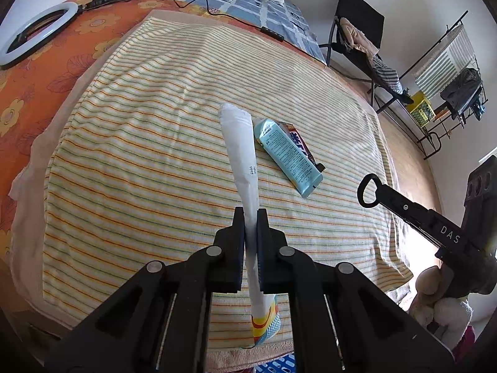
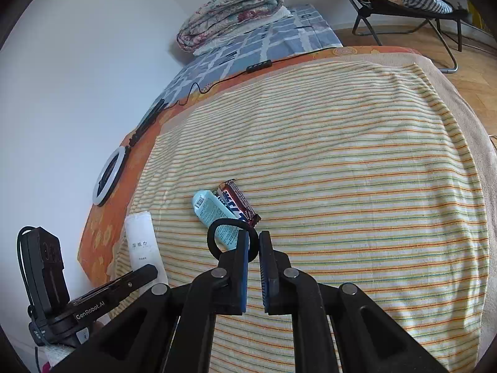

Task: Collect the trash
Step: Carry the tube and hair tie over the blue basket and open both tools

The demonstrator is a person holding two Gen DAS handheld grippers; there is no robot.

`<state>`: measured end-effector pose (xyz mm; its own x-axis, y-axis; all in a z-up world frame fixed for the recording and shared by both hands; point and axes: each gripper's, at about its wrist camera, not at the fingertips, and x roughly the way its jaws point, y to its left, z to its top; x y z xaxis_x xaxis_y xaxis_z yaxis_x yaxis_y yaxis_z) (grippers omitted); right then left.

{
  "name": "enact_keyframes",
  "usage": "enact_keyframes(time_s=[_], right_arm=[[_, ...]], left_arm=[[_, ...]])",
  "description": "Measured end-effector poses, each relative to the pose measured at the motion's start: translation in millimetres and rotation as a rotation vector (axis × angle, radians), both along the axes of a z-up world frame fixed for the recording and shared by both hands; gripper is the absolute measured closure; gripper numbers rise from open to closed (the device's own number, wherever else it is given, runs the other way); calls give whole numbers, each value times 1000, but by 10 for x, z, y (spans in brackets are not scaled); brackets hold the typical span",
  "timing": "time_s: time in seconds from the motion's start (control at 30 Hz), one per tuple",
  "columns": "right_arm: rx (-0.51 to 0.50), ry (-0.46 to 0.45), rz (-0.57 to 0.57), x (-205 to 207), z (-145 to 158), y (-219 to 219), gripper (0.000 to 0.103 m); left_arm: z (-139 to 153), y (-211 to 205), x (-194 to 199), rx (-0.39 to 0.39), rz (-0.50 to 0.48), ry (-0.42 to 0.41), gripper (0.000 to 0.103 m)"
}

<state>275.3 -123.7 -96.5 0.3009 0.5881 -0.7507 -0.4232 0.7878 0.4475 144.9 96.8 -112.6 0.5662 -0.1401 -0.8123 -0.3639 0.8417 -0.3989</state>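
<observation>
Now, left gripper (image 1: pixel 251 217): jaws clamped on white packet (image 1: pixel 240 143), held above the towel (image 1: pixel 130 143).
Right gripper (image 2: pixel 254 242): jaws narrowly apart, black ring (image 2: pixel 214 233) on one finger.
Trash left: blue pack (image 1: pixel 287 155), bar wrapper (image 2: pixel 239 200) touching it.
Risk: thin packet may slip; ring may drop.
Containers: no bin visible.

You can read "DAS" on the right gripper (image 1: pixel 366 191), "GenRobot.AI" on the left gripper (image 2: pixel 146 272), and, perhaps, "湿纸巾" on the white packet (image 2: pixel 143 242).
</observation>
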Motion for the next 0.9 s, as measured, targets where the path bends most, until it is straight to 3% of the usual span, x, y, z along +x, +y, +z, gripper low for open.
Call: enact_keyframes(time_s=[0.47, 0.9], right_arm=[[-87, -123, 77, -926, 257, -212, 98], [-137, -95, 127, -1777, 23, -444, 98]], left_arm=[[307, -313, -668, 22, -54, -62, 99], [58, -591, -1194, 52, -72, -29, 99]])
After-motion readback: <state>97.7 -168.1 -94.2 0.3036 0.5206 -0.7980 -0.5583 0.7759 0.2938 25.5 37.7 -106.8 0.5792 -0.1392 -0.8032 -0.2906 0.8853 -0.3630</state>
